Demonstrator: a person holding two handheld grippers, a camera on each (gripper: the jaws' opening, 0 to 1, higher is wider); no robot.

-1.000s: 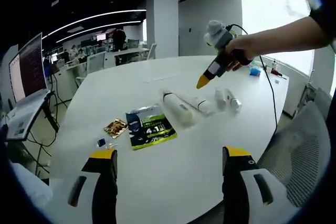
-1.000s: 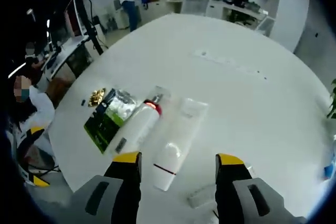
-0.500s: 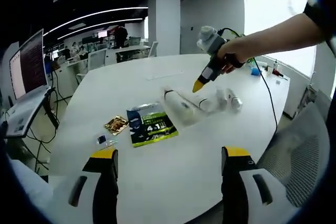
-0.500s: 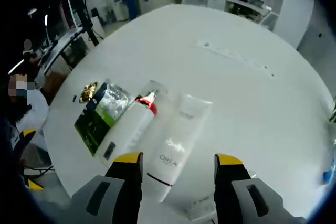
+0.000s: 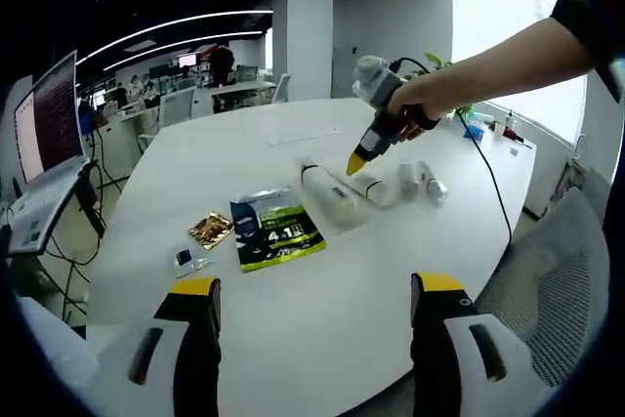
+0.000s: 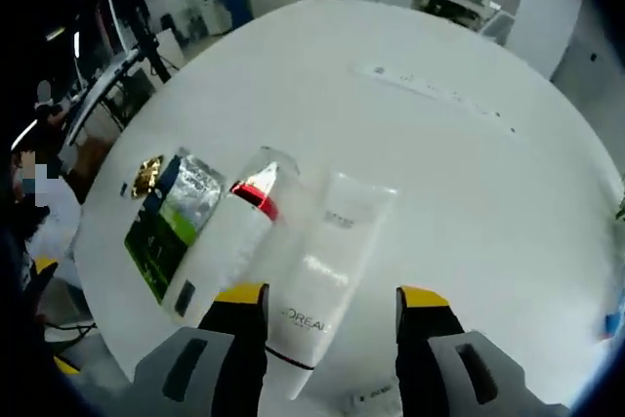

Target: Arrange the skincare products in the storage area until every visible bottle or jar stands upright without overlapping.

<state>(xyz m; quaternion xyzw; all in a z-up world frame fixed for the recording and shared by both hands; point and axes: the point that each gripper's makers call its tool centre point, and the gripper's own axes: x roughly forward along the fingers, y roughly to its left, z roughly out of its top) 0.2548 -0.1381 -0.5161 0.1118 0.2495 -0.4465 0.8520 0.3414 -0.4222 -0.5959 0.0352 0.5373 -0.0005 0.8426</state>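
On the white table (image 5: 322,310) several skincare items lie on their sides. A white L'Oreal tube (image 6: 327,275) lies flat just ahead of my right gripper (image 6: 330,302), whose jaws stand open over its lower end. Beside it lies a white bottle (image 6: 227,246) with a red band and clear cap. In the left gripper view the same tubes (image 5: 334,199) lie mid-table, with two small bottles (image 5: 422,183) further right. A hand holds the right gripper (image 5: 354,163) just above them. My left gripper (image 5: 314,300) hangs open over the near table edge, holding nothing.
A green sachet (image 5: 276,229), a gold sachet (image 5: 210,229) and a small blue packet (image 5: 183,257) lie left of the tubes. A small white item (image 6: 366,397) sits near the right gripper's jaws. A mesh chair (image 5: 557,271) stands at the right, a laptop (image 5: 44,134) at the left.
The right gripper has come down and closer to the L'Oreal tube, which now reaches between its jaws. In the left gripper view it has shifted left. The left gripper has hardly moved.
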